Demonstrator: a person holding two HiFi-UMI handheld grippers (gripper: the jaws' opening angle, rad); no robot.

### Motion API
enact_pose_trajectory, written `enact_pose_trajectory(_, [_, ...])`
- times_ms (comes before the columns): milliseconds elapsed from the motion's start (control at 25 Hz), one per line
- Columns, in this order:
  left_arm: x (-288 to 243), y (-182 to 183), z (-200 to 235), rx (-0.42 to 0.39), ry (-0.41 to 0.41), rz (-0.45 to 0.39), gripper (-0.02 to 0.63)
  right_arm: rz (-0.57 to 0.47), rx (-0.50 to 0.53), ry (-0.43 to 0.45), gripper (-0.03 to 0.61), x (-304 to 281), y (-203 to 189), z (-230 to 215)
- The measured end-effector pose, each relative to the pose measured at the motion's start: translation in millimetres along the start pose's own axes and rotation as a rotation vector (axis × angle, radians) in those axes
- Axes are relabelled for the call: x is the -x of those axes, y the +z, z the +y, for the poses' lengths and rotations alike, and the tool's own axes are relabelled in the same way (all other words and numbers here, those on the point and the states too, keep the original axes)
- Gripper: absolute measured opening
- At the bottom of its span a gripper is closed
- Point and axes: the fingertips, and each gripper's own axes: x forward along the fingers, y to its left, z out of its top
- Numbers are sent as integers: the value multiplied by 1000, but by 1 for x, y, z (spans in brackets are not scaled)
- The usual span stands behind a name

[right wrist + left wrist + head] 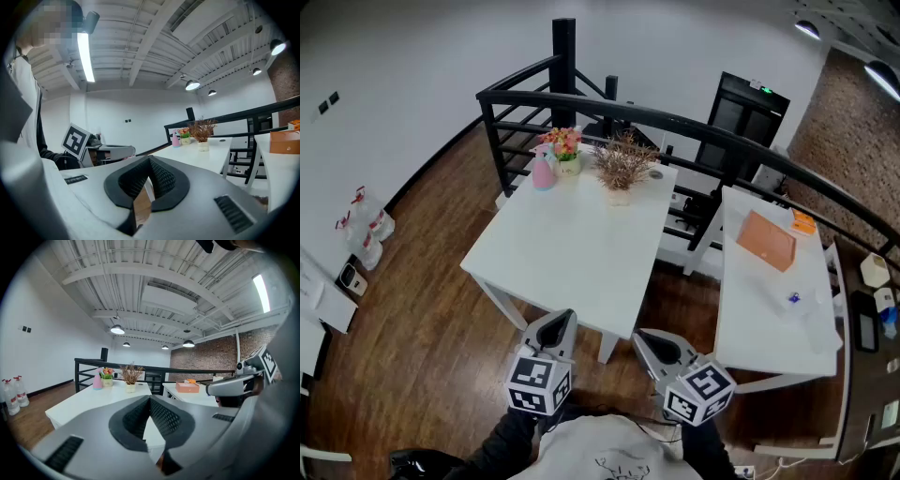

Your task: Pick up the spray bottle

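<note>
Left gripper [560, 320] and right gripper [645, 339], jaws together and empty; pink spray bottle [543, 173] stands well ahead of them on white table [572, 262]

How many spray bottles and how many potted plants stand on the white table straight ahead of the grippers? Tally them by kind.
Spray bottle: 1
Potted plants: 2, the flowering plant and the dried plant
Total: 3

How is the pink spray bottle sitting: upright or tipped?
Upright: the spray bottle stands on its base on the white table, nozzle on top.
</note>
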Motion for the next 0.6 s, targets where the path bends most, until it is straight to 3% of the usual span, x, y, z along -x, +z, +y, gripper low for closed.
enact_pose_trajectory(360, [-42, 18, 135, -7, 5, -19, -2, 17, 11, 11, -16, -146, 18, -7])
enact_pose_trajectory(600, [-59, 37, 248, -25, -46, -14, -2, -18, -11, -62, -15, -262, 46, -4])
